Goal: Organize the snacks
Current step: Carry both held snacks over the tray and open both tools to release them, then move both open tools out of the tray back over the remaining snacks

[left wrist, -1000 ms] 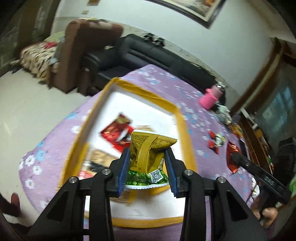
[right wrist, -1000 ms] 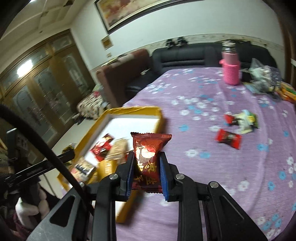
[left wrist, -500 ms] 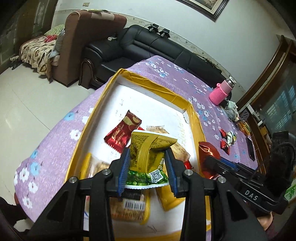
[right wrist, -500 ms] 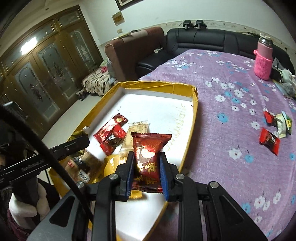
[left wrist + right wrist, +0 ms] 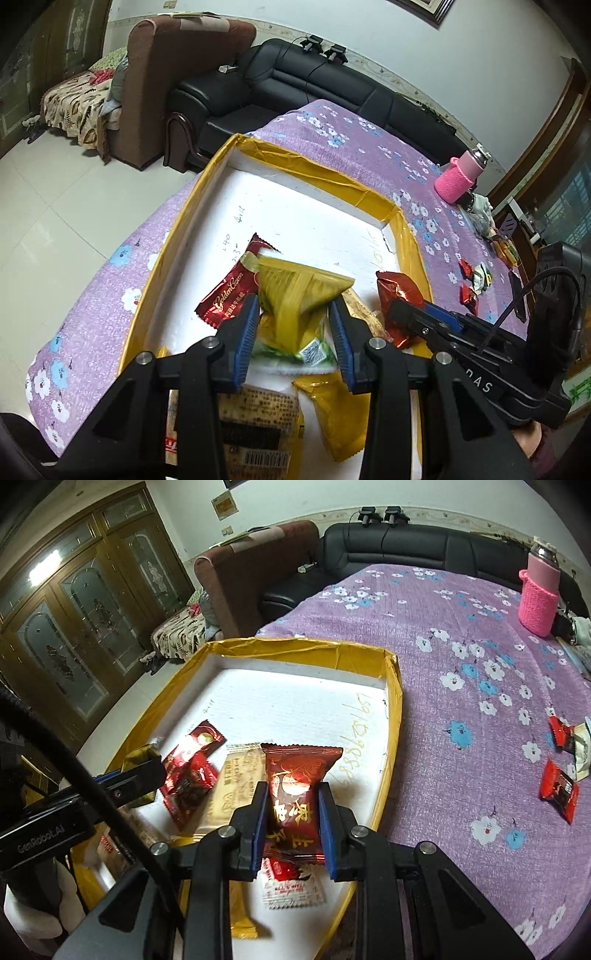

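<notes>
A shallow yellow-rimmed box (image 5: 317,173) with a white floor (image 5: 280,705) lies on the purple flowered table. My left gripper (image 5: 293,334) is shut on a yellow and green snack packet (image 5: 295,295) above the box's near end. My right gripper (image 5: 291,819) is shut on a dark red snack packet (image 5: 295,786), also over the box; it shows at the right of the left wrist view (image 5: 400,295). Several packets lie in the box, among them a red "Golden Crown" one (image 5: 229,295) and a beige one (image 5: 236,775).
Loose red and white snacks (image 5: 561,760) lie on the purple tablecloth (image 5: 461,672) to the right of the box. A pink bottle (image 5: 539,590) stands at the table's far side. A black sofa (image 5: 314,85) and a brown armchair (image 5: 162,85) stand beyond the table.
Both grippers have moved in over the box and lower toward its floor, each keeping hold of its packet. The right gripper came across from the tablecloth side.
</notes>
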